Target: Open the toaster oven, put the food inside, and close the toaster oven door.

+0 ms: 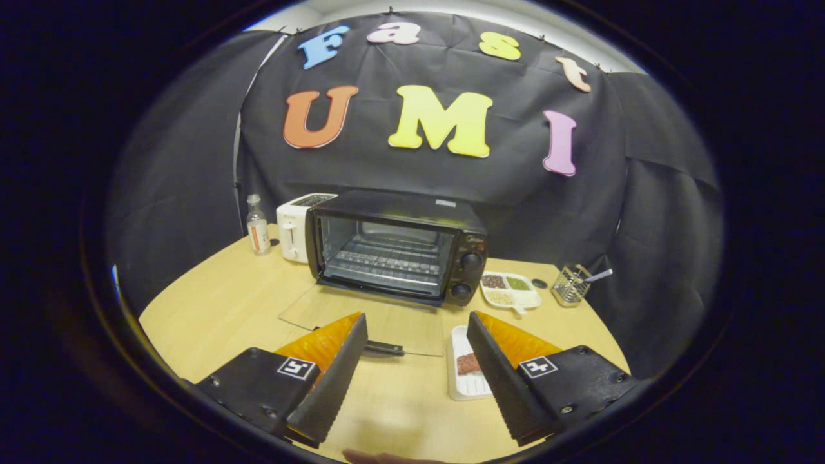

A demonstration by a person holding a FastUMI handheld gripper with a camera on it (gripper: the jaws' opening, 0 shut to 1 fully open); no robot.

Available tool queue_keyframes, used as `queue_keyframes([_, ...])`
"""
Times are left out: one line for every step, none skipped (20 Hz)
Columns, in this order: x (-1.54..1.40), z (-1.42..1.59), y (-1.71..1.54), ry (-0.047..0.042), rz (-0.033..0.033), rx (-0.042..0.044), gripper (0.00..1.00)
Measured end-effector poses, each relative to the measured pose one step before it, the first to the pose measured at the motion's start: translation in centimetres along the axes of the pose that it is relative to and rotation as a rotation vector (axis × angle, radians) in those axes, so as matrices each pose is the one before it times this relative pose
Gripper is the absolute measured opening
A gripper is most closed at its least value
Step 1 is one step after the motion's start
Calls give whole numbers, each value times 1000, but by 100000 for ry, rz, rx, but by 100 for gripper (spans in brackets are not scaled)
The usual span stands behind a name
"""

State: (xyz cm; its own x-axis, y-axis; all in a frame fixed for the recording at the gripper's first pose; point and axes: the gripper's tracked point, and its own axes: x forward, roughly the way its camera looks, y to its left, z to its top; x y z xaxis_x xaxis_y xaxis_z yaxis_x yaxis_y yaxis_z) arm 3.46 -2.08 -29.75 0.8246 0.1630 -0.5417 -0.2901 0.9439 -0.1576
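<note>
Gripper (pixel 417 335) fingers stand wide apart, holding nothing, above the pale wooden table (pixel 213 309). Beyond them sits the boxy black toaster oven (pixel 396 248), its glass door (pixel 367 319) folded flat, wire rack bare. Beside the right finger, a white rectangular tray (pixel 465 370) holds a reddish-brown food piece (pixel 467 364).

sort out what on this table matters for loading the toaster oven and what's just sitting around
For the job:
- toaster oven, its glass door already folded down flat
- white tray of food, by the right finger
- tongs, open, holding nothing

Lying about:
- white toaster
- bottle
- divided dish
- wire basket
</note>
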Motion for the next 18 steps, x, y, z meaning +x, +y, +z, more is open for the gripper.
queue_keyframes([-479,554,-1341,-657,147,0,99])
queue_keyframes([-336,430,-1255,17,518,255,100])
queue_keyframes([-141,98,-1190,1366,1112,329,99])
queue_keyframes([51,-15,-1252,1665,837,368,99])
queue_keyframes([117,-208,-1225,2147,1053,141,99])
queue_keyframes([363,-396,-948,2754,1954,265,99])
queue_keyframes([490,-635,-1008,3149,2131,483,99])
queue_keyframes([567,-529,-946,3164,2151,1243,100])
queue_keyframes([774,-777,-1151,3416,1135,1544,99])
queue_keyframes([808,-765,-1161,3719,642,853,99])
queue_keyframes([985,-749,-1103,3414,722,573,99])
queue_keyframes([945,-718,-980,3324,1011,414,99])
queue_keyframes([988,-833,-878,3459,1392,943,99])
queue_keyframes([894,-553,-866,3002,1752,2423,99])
queue_keyframes([776,-346,-819,2005,1750,4024,100])
queue_keyframes([741,-186,-349,1768,3079,3296,100])
queue_keyframes([535,-174,-302,1990,3185,3777,95])
queue_keyframes([541,-41,60,1312,3880,3637,91])
